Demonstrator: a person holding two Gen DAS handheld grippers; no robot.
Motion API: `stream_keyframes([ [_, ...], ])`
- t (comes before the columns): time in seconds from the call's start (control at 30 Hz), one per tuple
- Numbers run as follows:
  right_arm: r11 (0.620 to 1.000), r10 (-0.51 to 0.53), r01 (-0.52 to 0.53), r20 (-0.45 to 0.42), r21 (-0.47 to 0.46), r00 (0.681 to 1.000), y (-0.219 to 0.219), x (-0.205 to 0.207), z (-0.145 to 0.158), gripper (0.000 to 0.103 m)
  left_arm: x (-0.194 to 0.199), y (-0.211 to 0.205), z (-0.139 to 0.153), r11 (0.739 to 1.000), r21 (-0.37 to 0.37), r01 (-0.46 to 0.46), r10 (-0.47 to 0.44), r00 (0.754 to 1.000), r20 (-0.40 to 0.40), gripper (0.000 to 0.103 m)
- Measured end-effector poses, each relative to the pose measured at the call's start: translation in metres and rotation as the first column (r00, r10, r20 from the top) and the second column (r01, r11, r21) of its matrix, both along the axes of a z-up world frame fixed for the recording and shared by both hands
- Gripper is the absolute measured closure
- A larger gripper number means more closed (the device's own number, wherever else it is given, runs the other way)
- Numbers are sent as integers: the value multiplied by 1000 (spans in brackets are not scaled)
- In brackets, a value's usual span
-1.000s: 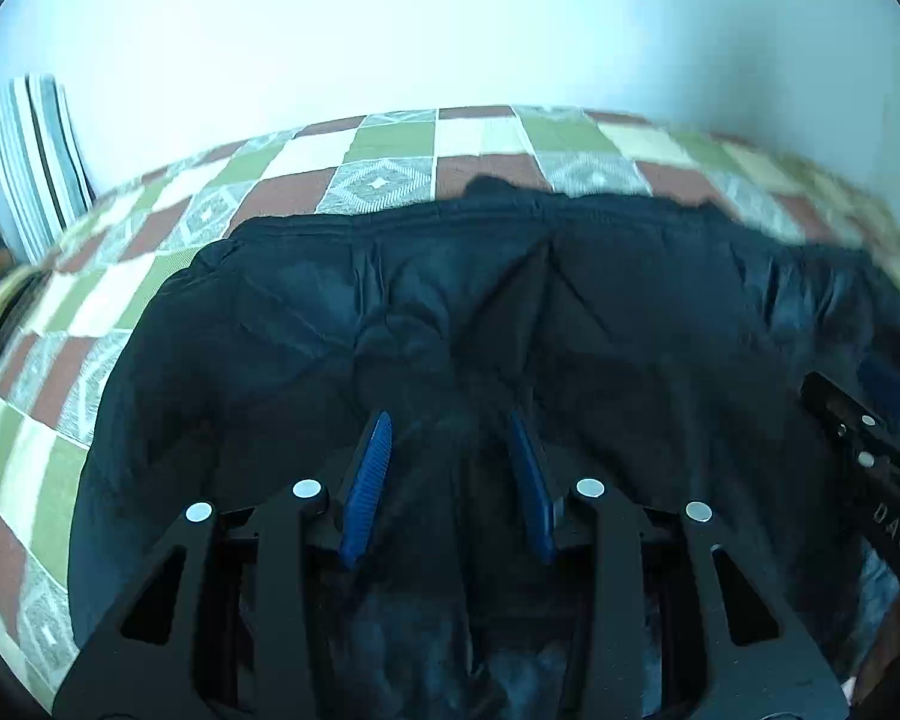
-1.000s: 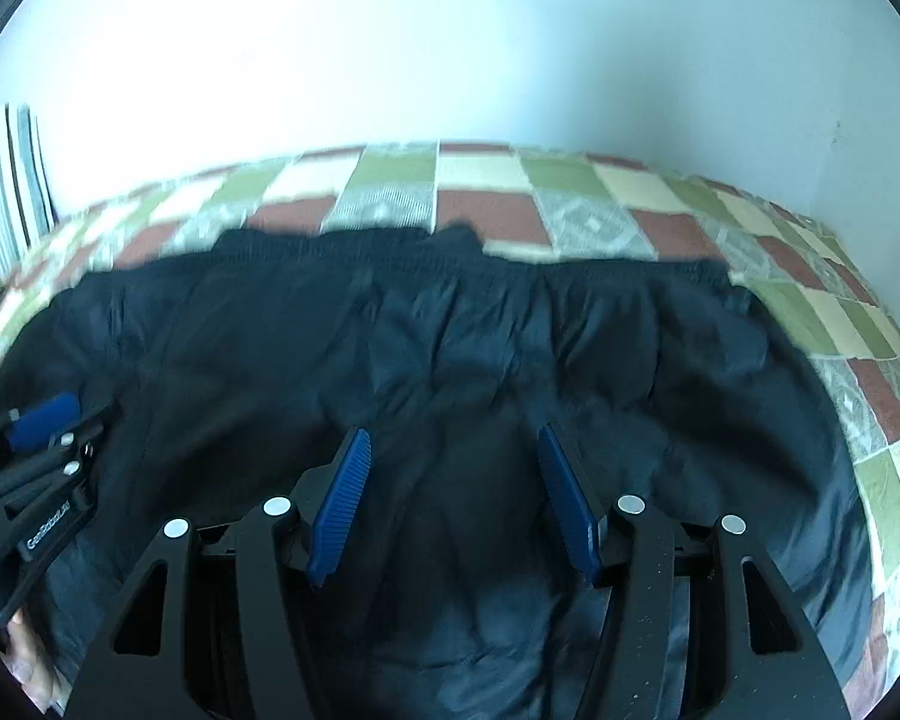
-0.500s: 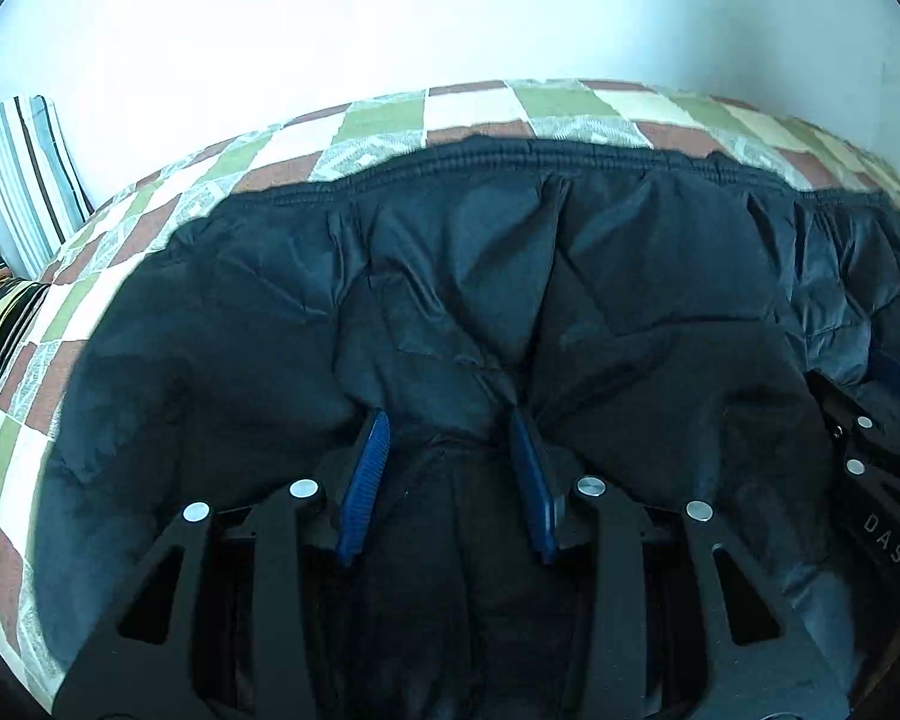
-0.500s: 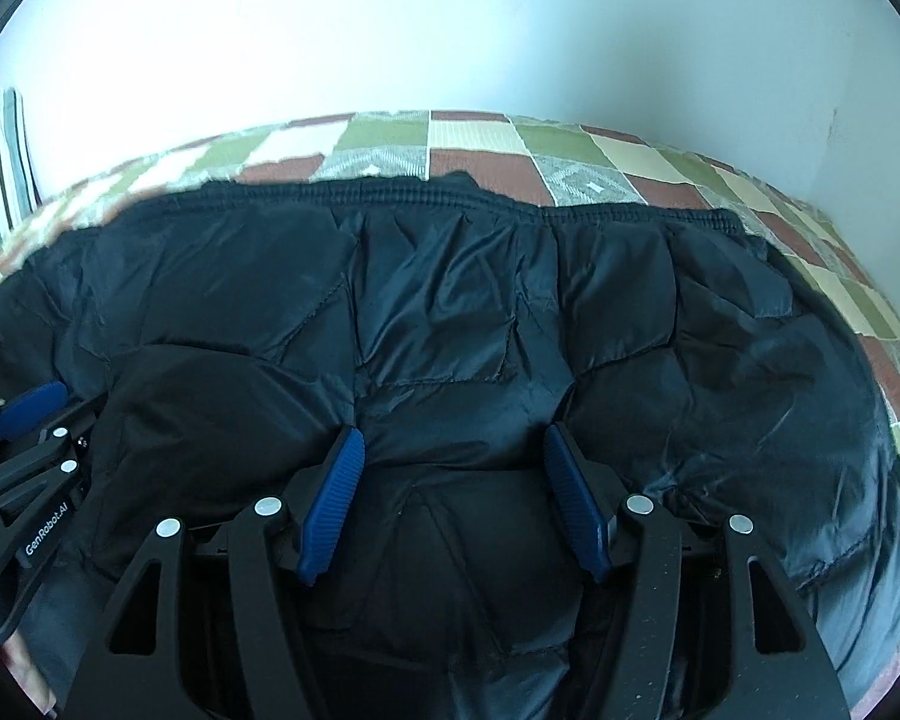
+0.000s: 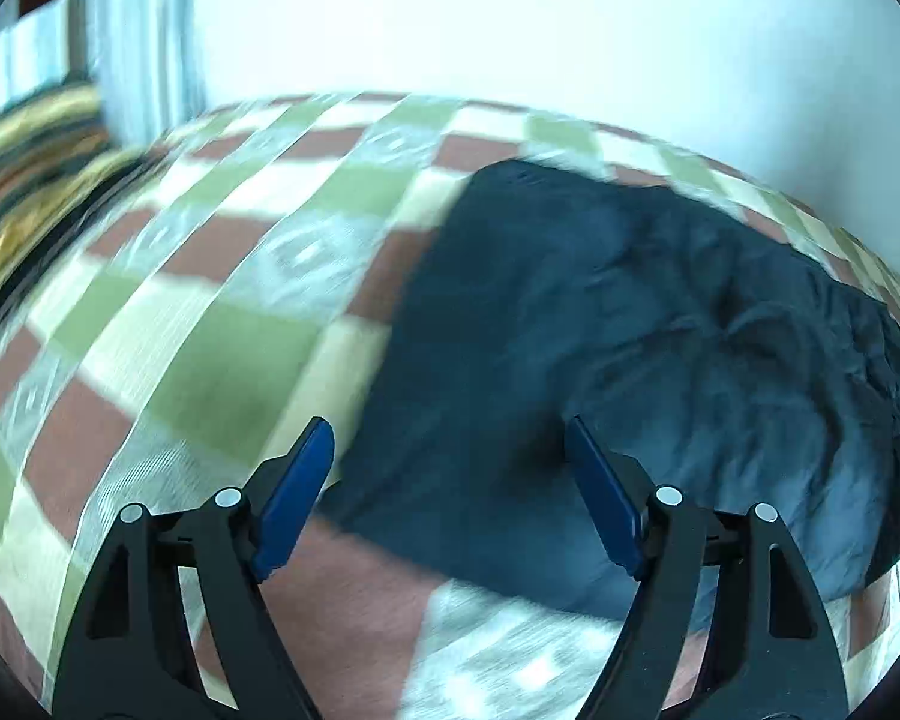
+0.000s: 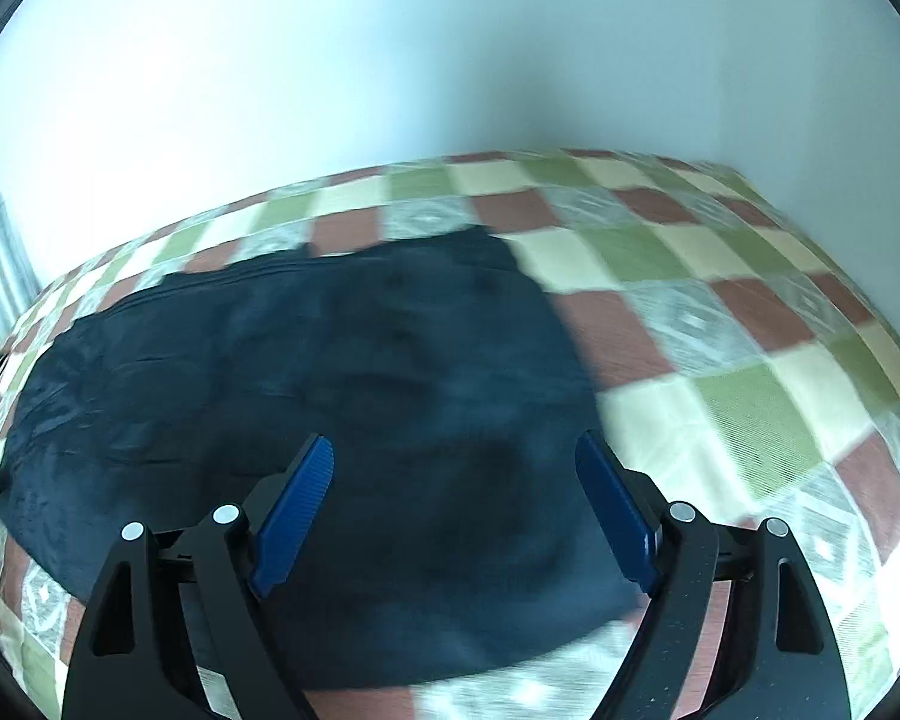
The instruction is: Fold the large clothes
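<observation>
Bright cool daylight, heavy motion blur, fisheye bending, dark vignetted corners

Checkered bedspread (image 6: pixel 720 324), pale wall (image 6: pixel 450 60)

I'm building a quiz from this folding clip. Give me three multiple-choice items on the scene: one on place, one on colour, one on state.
1. Where does the dark garment lie?
A. on a checked bedspread
B. on a wooden floor
C. over a chair

2. What colour are the gripper pads?
A. red
B. blue
C. yellow

3. How does the right gripper stand?
A. clamped on cloth
B. jaws apart, holding nothing
C. out of view

Key: A, squares show all around the garment; B, the pads are blue in both views; B, its pads stand clear above the cloth.
</observation>
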State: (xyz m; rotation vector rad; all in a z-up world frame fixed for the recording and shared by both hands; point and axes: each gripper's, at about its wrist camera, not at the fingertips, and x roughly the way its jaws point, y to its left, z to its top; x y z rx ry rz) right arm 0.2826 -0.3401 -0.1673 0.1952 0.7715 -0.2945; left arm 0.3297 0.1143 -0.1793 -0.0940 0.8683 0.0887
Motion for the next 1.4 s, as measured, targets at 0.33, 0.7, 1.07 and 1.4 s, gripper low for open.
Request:
stream_keyframes([
  [0.33,963,-19,42,-90,264,996,-58,2,-49,21,3,10,-17,991,-131,33,-35,999,-18,19],
  [0.7,943,10,28,-112,333,994,-43,12,-75,43,21,4,-36,976,-216,31,-38,999,-28,46],
  [1.07,938,19,3,-61,346,998,-29,-2,-59,81,4,4,-11,977,-199,75,-64,996,61,87],
  [1.4,922,104,-81,-41,378,994,9,-49,-49,82,-66,39,20,983,-161,90,-78,994,79,90],
])
